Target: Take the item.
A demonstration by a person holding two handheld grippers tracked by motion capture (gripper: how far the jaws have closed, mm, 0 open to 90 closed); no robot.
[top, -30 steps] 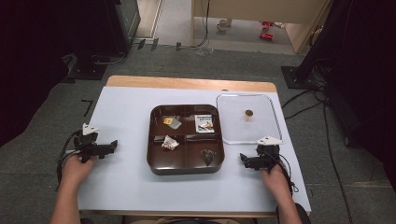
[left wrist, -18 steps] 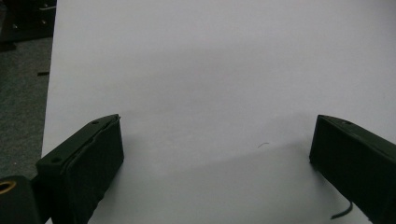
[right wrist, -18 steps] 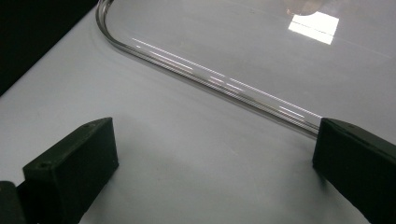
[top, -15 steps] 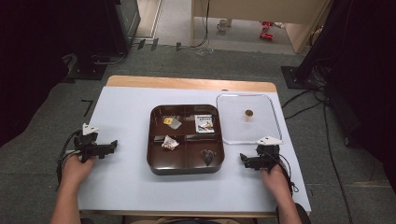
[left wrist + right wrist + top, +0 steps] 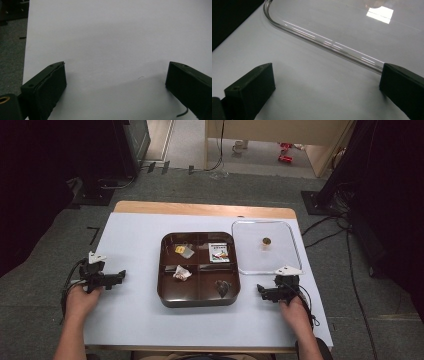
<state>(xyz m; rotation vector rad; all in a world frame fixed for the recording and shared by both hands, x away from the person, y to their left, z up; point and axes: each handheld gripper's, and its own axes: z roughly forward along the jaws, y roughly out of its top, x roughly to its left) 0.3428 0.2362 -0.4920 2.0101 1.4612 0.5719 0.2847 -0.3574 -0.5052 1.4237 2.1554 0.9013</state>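
Observation:
A dark brown tray (image 5: 165, 292) with four compartments sits mid-table. Its back left part holds a yellow wrapped sweet (image 5: 183, 250) and its back right part a printed packet (image 5: 218, 252). A white wrapped piece (image 5: 181, 273) lies front left, a dark piece (image 5: 222, 287) front right. Right of the tray lies a clear lid (image 5: 250, 260) with a gold knob (image 5: 266, 241). My left gripper (image 5: 119, 276) (image 5: 117, 67) rests open on bare table left of the tray. My right gripper (image 5: 261, 291) (image 5: 328, 68) rests open near the lid's rim (image 5: 324, 42), with nothing between its jaws.
The white table cover (image 5: 135, 320) ends in a wooden strip (image 5: 200, 210) at the back. Cables (image 5: 325, 232) trail on the grey floor to the right. Dark stands and curtains flank the table.

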